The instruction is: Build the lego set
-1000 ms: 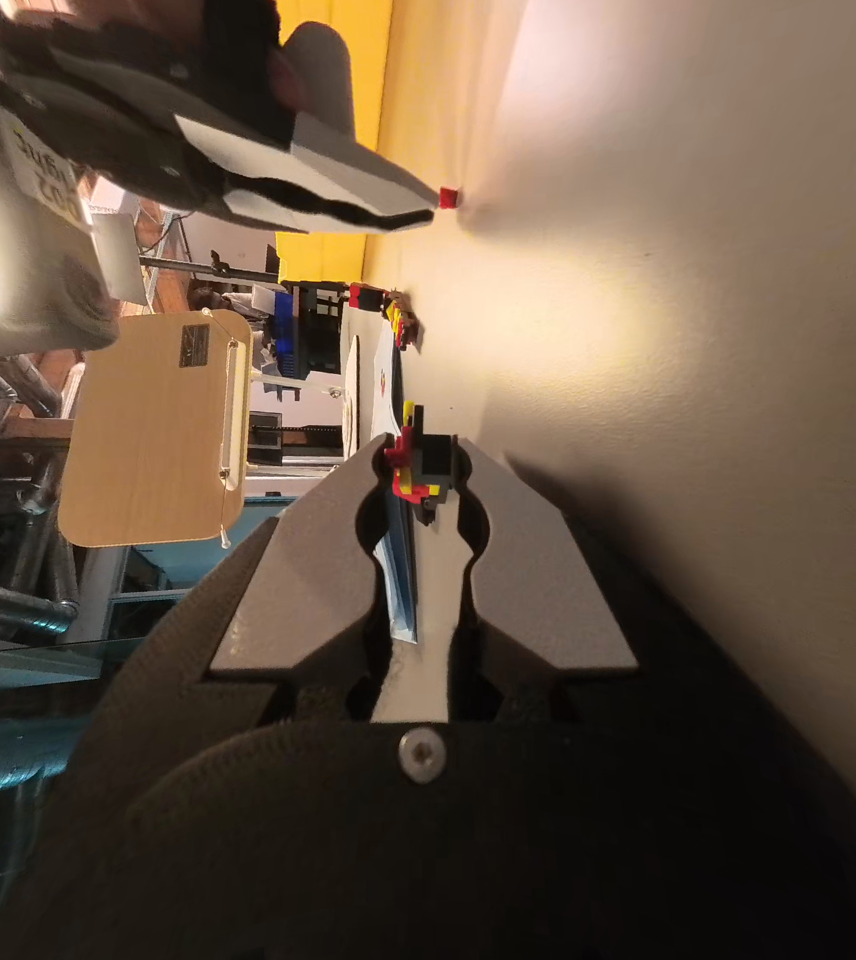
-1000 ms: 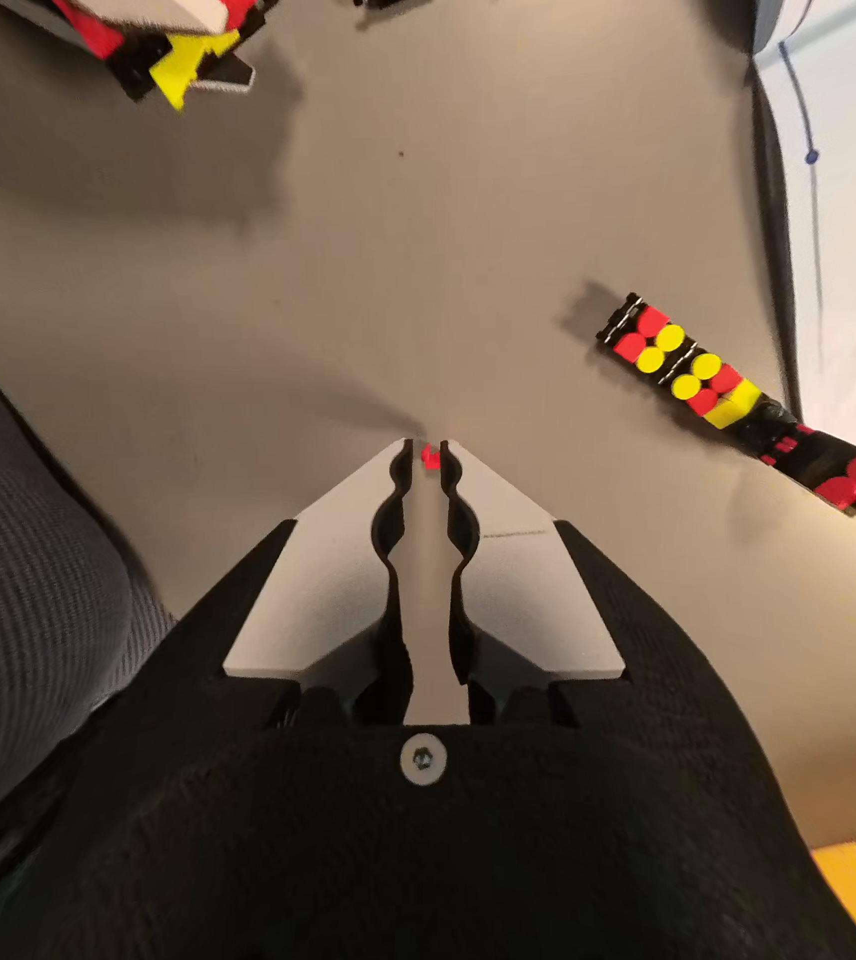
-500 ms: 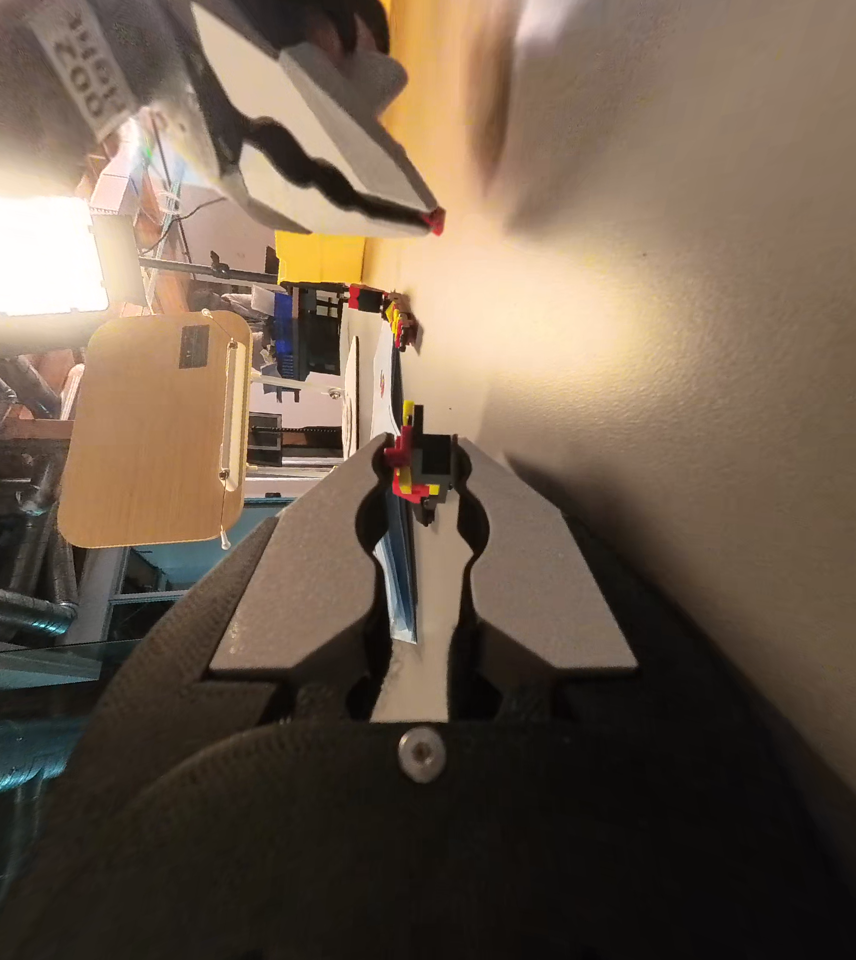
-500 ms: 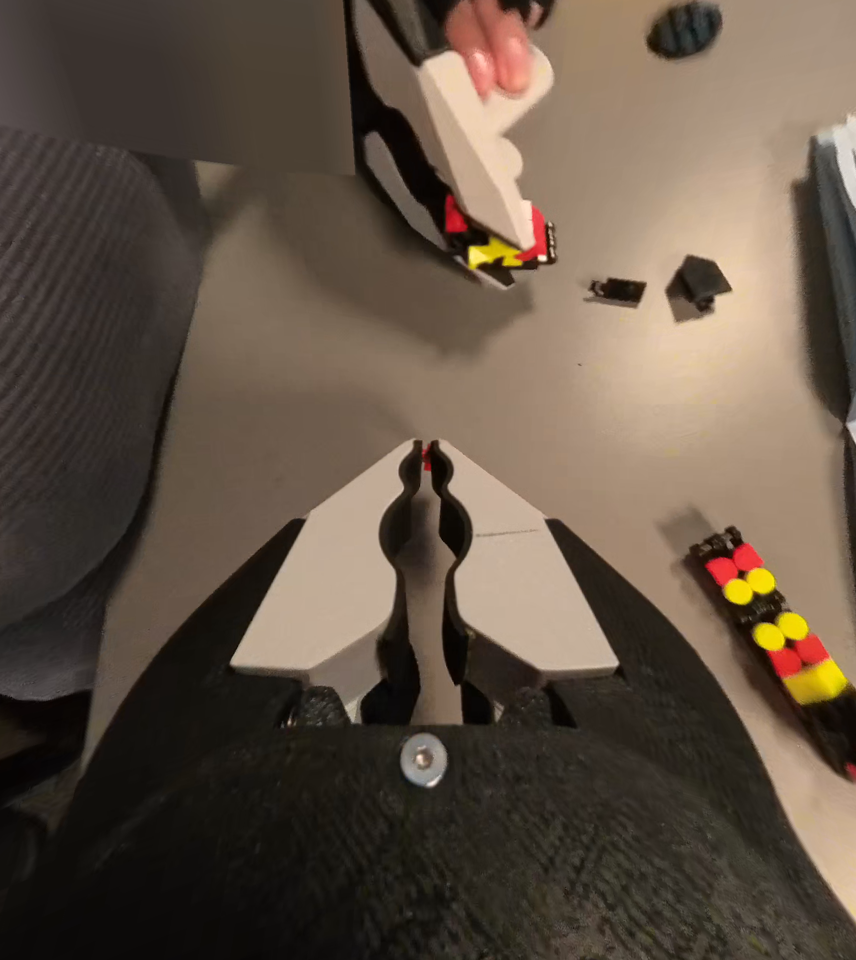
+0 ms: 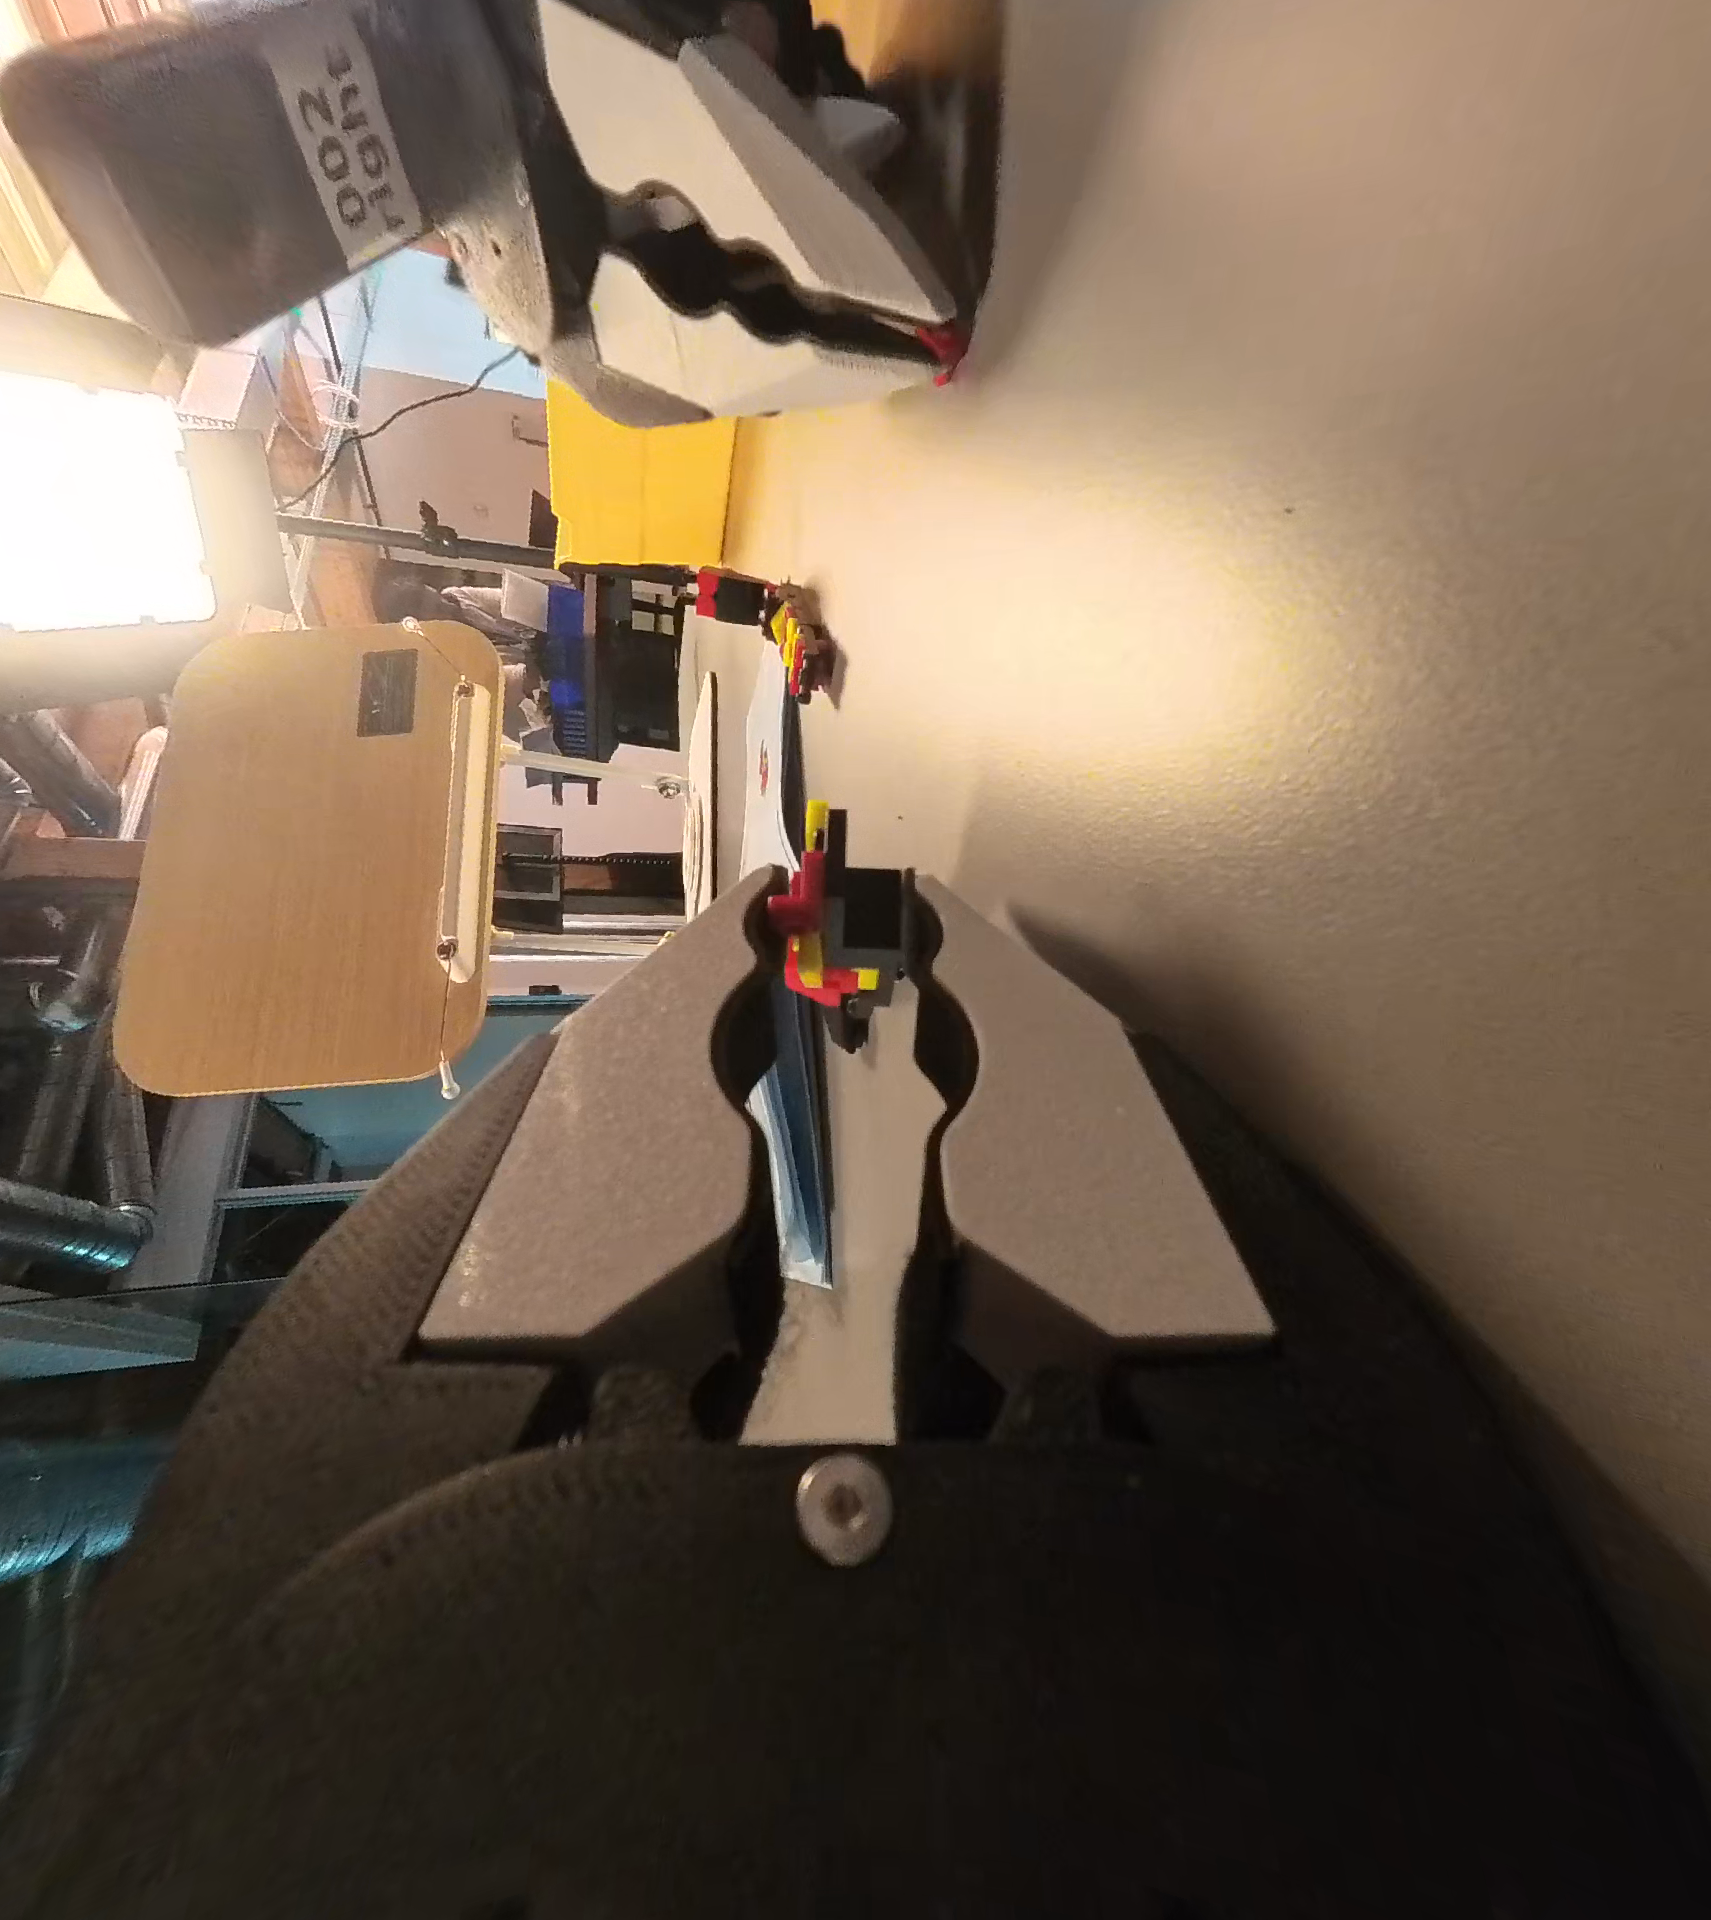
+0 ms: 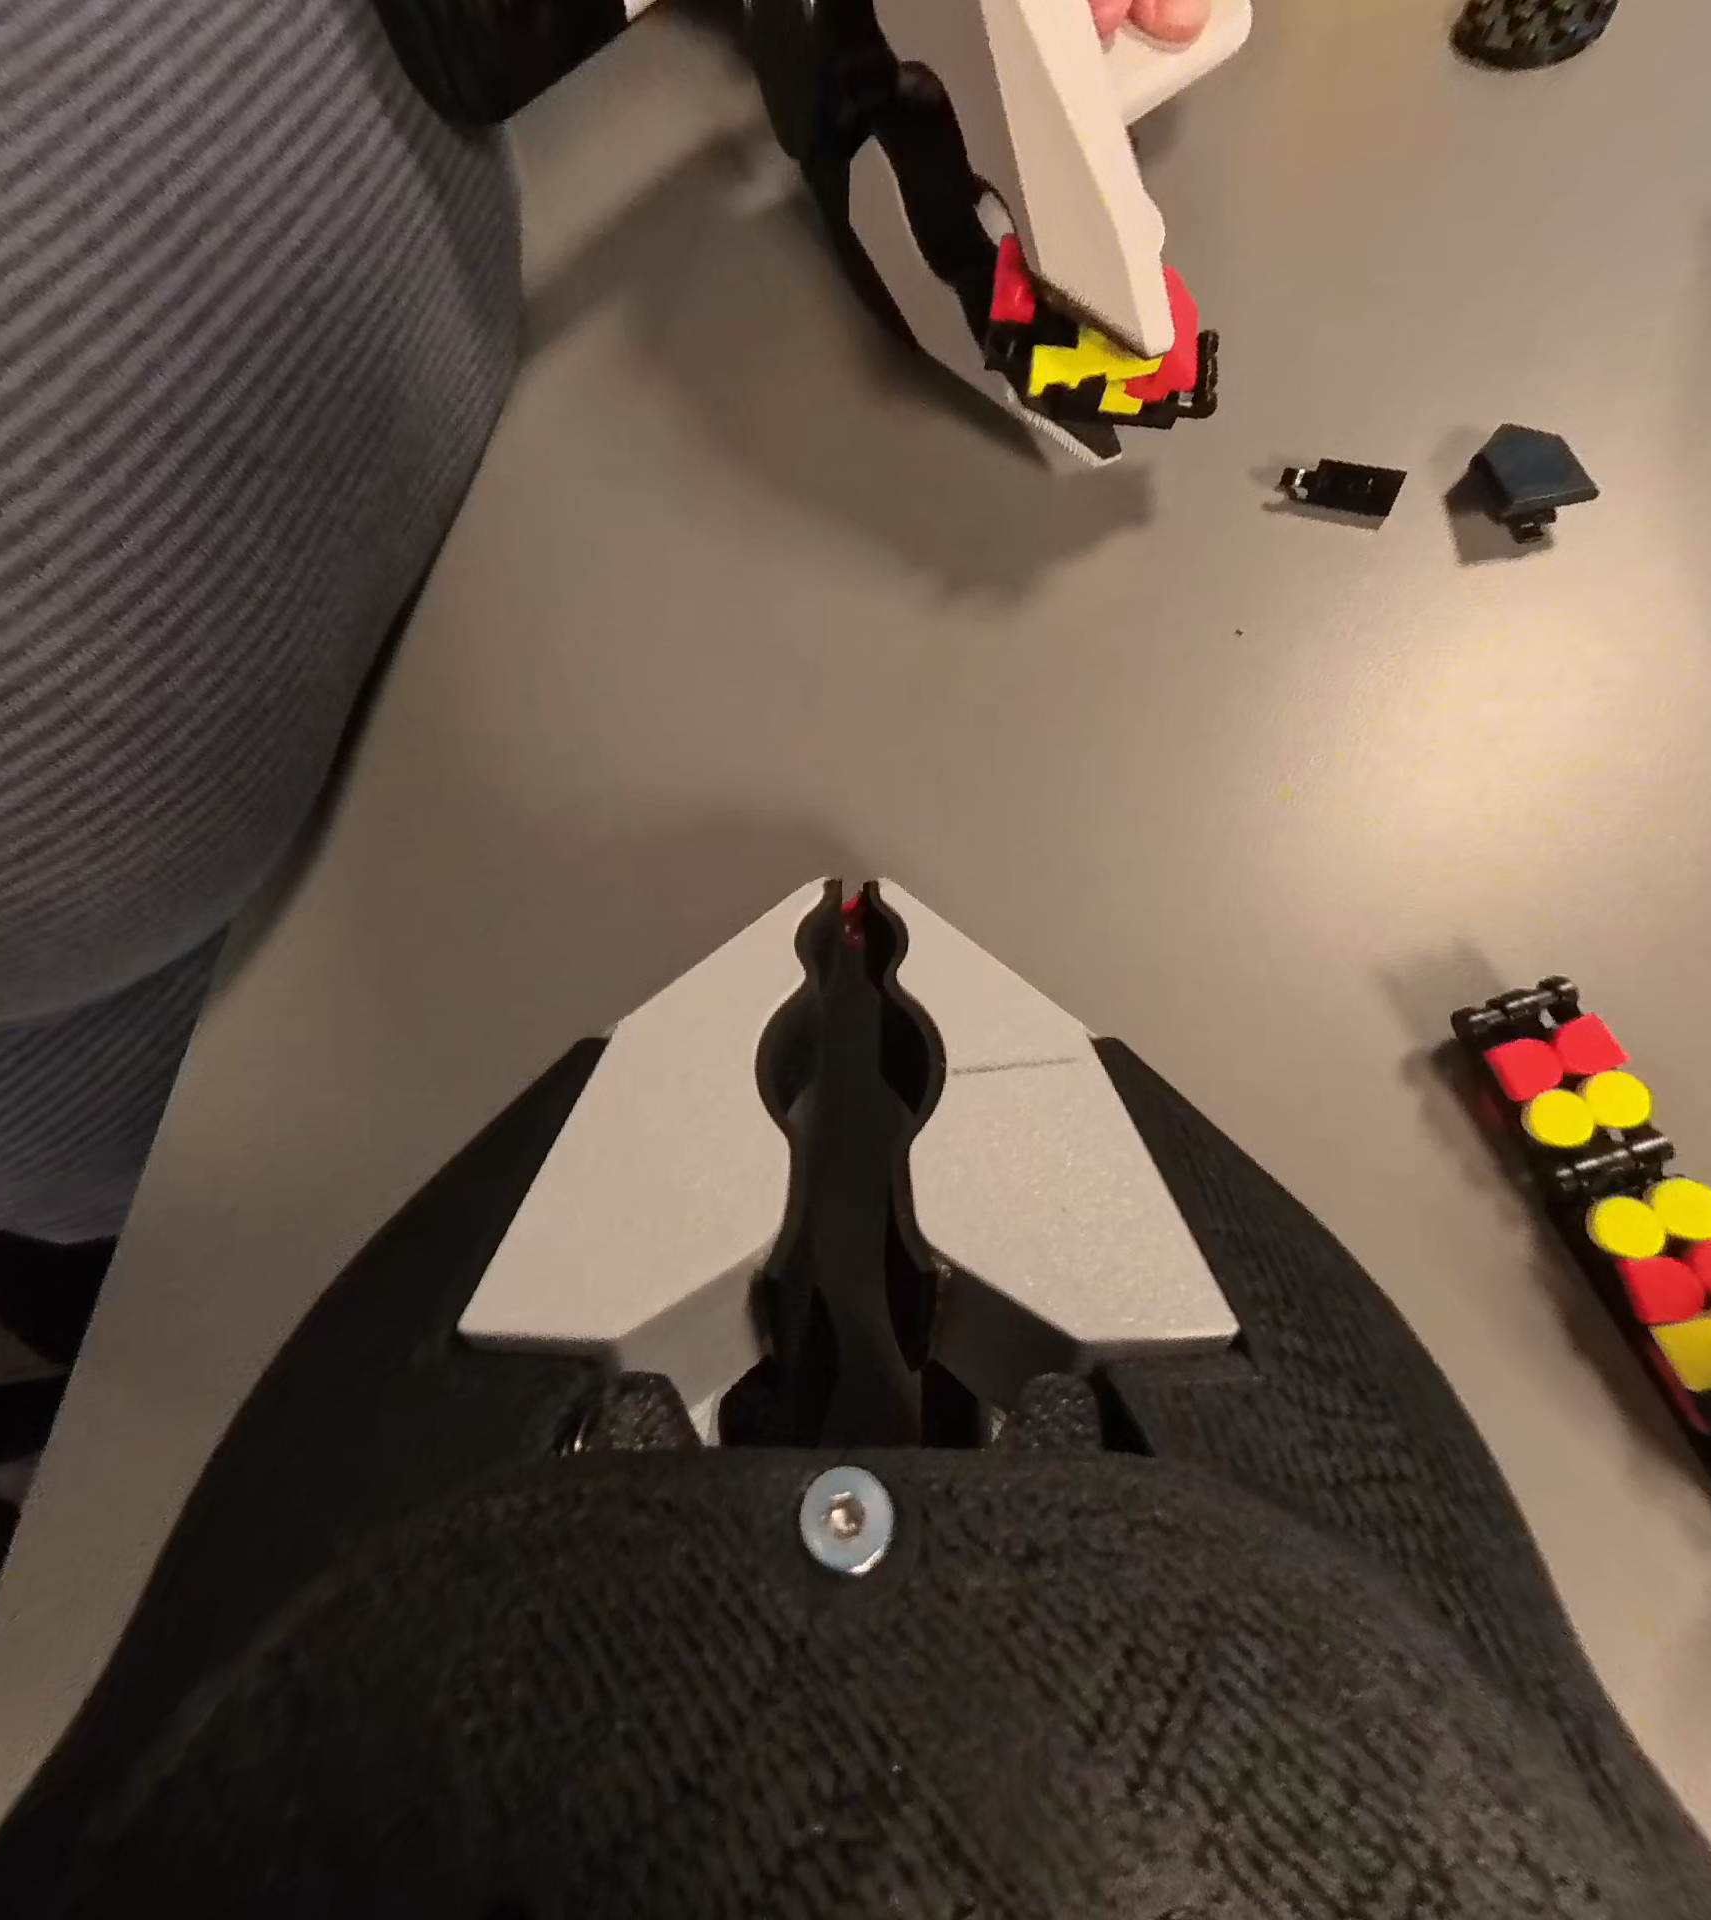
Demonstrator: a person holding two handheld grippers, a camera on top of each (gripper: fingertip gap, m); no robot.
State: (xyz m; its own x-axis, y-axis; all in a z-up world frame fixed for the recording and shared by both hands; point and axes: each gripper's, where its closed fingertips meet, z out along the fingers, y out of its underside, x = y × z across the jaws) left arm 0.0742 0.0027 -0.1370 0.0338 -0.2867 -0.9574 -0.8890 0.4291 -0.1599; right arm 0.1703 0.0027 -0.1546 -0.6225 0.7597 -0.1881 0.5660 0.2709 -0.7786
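My left gripper [image 5: 846, 899] is shut on a small black, red and yellow lego assembly [image 5: 851, 925], held just above the grey table. It shows in the right wrist view [image 6: 1090, 400] at the top, with the assembly [image 6: 1100, 364] between its fingers. My right gripper [image 6: 851, 894] is shut on a tiny red lego piece [image 6: 851, 920] at its tips, above the table. It shows in the left wrist view [image 5: 944, 348] at the top, with the red piece [image 5: 939, 343] at its tip. A long black strip with red and yellow studs [image 6: 1640, 1226] lies at the right.
Two small black pieces [image 6: 1344, 488] [image 6: 1531, 473] lie on the grey table [image 6: 934, 675] past the left gripper. A booklet edge [image 5: 799, 1122] lies beyond. A person's striped grey sleeve [image 6: 155, 468] fills the left. A yellow surface [image 5: 643, 499] borders the far table edge. Left tips to right tips: about 11 centimetres.
My right gripper closed on the tiny red piece, lifted it and drew back from the table, toward the left gripper. The left gripper held still with its assembly.
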